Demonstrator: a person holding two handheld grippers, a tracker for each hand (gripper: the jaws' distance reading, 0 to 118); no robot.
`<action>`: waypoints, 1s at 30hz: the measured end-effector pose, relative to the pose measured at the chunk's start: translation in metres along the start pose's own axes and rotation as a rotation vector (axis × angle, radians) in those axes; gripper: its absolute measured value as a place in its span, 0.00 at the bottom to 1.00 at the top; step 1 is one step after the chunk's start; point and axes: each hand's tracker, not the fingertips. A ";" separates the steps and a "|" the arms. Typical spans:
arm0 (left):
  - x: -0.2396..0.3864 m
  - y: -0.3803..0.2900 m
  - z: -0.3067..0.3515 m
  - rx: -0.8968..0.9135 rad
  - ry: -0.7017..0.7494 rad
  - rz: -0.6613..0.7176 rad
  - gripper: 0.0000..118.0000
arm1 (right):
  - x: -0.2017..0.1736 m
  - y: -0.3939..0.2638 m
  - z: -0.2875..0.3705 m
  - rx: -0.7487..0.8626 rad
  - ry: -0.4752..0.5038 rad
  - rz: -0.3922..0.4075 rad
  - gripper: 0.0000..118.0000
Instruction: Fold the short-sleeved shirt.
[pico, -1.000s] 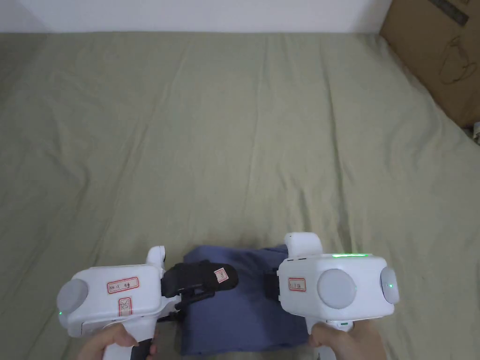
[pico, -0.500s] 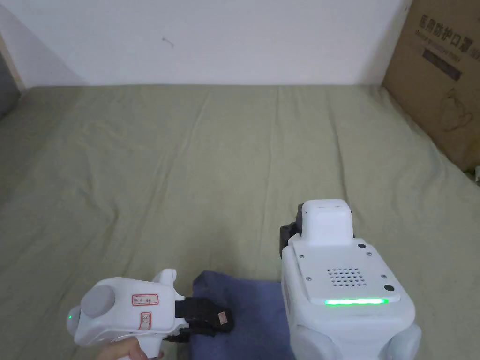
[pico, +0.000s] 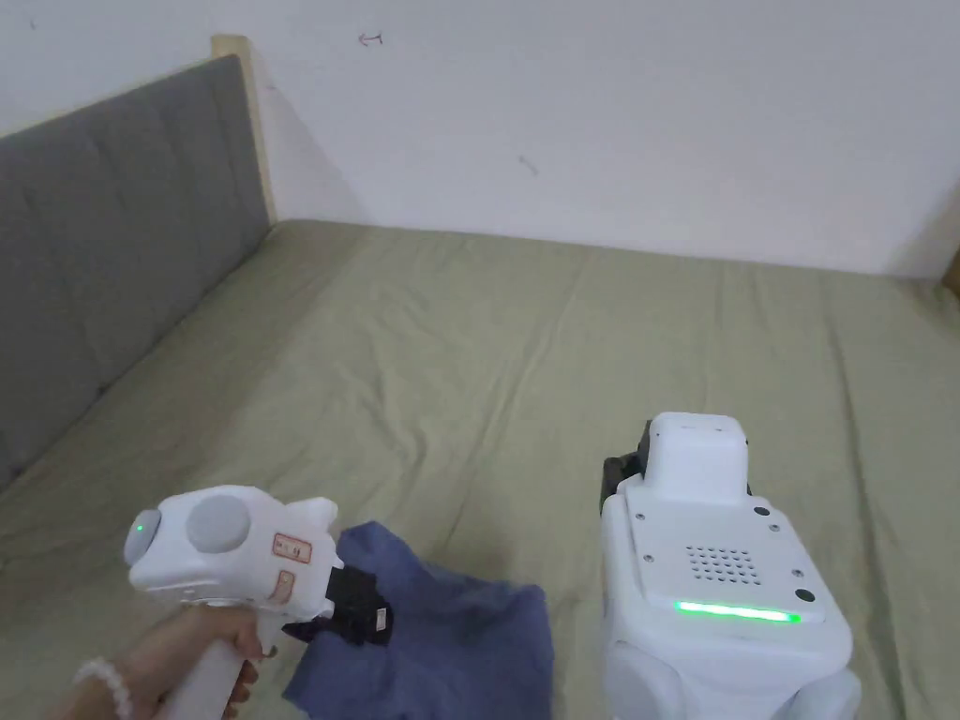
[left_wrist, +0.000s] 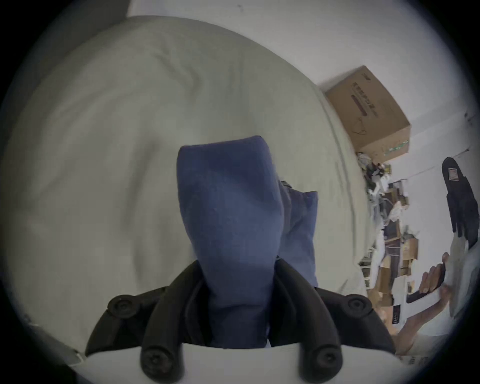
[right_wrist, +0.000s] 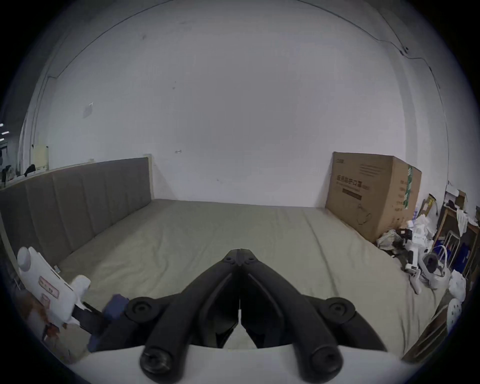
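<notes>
A folded blue shirt (pico: 441, 637) sits at the lower centre of the head view, on the near edge of a bed covered in an olive-green sheet (pico: 525, 375). The left gripper (pico: 361, 619), in a hand (pico: 220, 647) at the lower left of that frame, has clamped its black jaws on the shirt's left side. The left gripper view bears this out: blue cloth (left_wrist: 231, 228) fills the space between the two jaws and rises up the middle of the frame, with a second layer showing just to its right.

The right gripper (right_wrist: 240, 256) points across the bed toward the white wall (right_wrist: 233, 104); in its own view the jaw tips meet at the centre of the frame with nothing between them. In the head view its white housing (pico: 722, 581) occupies the lower right, just right of the shirt and apart from it.

A grey padded headboard (pico: 103, 253) lines the upper left of the head view. A cardboard box (right_wrist: 371, 192) stands at the right of the right gripper view, beside the bed.
</notes>
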 end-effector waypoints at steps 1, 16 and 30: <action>-0.013 0.000 0.009 0.006 0.042 0.004 0.20 | -0.010 0.000 -0.002 -0.011 0.024 0.000 0.01; -0.135 0.001 0.074 0.032 0.654 -0.138 0.21 | -0.121 0.000 -0.031 -0.042 0.116 0.030 0.01; -0.070 -0.031 0.099 0.377 0.568 -0.088 0.77 | -0.095 -0.015 -0.033 -0.123 0.124 0.034 0.01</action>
